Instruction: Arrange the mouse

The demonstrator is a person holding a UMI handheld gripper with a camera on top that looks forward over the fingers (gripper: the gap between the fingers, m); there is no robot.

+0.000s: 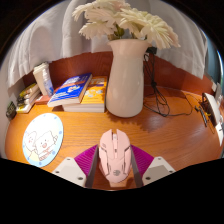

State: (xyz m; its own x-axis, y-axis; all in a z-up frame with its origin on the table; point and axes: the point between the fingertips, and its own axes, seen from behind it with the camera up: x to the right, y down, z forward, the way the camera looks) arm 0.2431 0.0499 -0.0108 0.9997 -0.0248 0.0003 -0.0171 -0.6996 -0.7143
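Wooden desk (170, 130), white vase (126, 78) holding pale flowers (125, 22), jaws clamped on pink mouse (114, 155)

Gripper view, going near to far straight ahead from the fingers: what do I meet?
Gripper with the pink mouse between its fingers, then bare wooden desk, then the white vase, its flowers topmost.

No text, brand, number or sign can be read anywhere. The books (80, 92) at the left of the frame show coloured covers, but their titles are too small to make out. The round coaster (43, 137) at the lower left bears a cartoon figure and no legible words. The mouse (114, 156) at the bottom centre shows no readable logo.
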